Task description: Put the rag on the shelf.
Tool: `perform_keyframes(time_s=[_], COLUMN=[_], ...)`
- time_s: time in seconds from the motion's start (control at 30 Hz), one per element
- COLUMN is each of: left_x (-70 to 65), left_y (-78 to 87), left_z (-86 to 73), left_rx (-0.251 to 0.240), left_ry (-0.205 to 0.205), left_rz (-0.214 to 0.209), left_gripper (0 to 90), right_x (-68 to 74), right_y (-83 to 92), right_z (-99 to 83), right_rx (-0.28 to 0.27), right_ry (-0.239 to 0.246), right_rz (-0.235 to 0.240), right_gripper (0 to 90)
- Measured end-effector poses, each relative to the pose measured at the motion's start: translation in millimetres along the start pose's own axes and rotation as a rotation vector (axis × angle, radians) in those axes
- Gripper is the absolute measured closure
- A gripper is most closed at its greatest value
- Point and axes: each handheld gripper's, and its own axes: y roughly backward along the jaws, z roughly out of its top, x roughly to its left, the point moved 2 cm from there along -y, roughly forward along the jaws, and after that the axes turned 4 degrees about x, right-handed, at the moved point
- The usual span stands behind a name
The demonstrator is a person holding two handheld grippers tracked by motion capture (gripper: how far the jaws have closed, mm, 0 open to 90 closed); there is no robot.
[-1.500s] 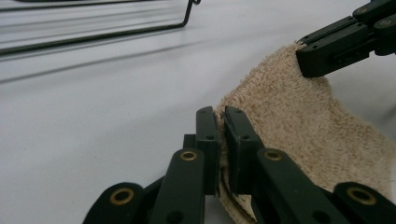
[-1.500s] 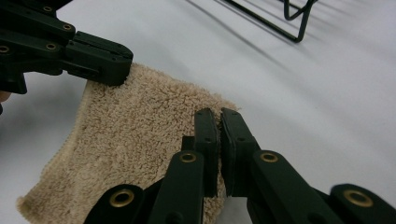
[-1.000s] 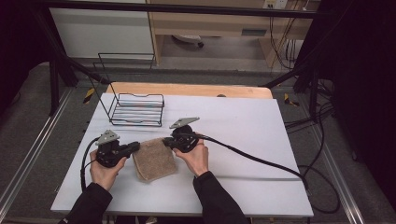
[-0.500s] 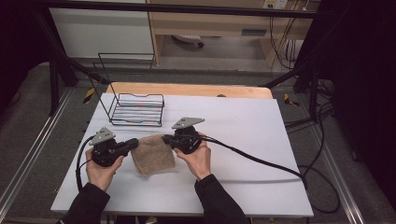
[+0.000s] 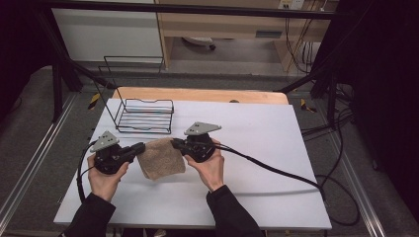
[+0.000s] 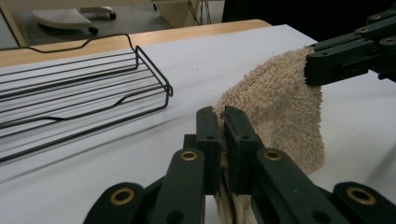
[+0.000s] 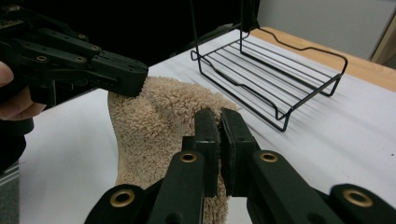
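Towel (image 5: pixel 160 159), beige terry, hung between the two tongs above the white desk (image 5: pixel 257 128), its lower edge drooping toward the surface. Left tongs (image 5: pixel 140 147) were clamped on the towel's left corner; in the left gripper view the jaws pinched the cloth tight. Right tongs (image 5: pixel 174 143) were clamped on the opposite corner. A black wire rack (image 5: pixel 144 116) stood behind, well apart.
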Motion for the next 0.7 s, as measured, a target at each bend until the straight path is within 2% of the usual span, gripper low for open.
perform_keyframes(time_s=[0.3,0.7], left_x=[-3.5,2.4], left_y=[4.6,18.1], left_z=[15.0,37.6], left_rx=[-0.030,-0.112], left_ry=[-0.027,-0.027], left_rz=[0.009,0.023], left_gripper=[84.7,84.7], right_x=[1.1,7.6], right_y=[9.2,16.7], right_z=[7.6,30.1], right_rx=[-0.076,-0.154], right_ry=[0.000,0.025], right_rz=[-0.019,-0.046], right_gripper=[86.6,86.5])
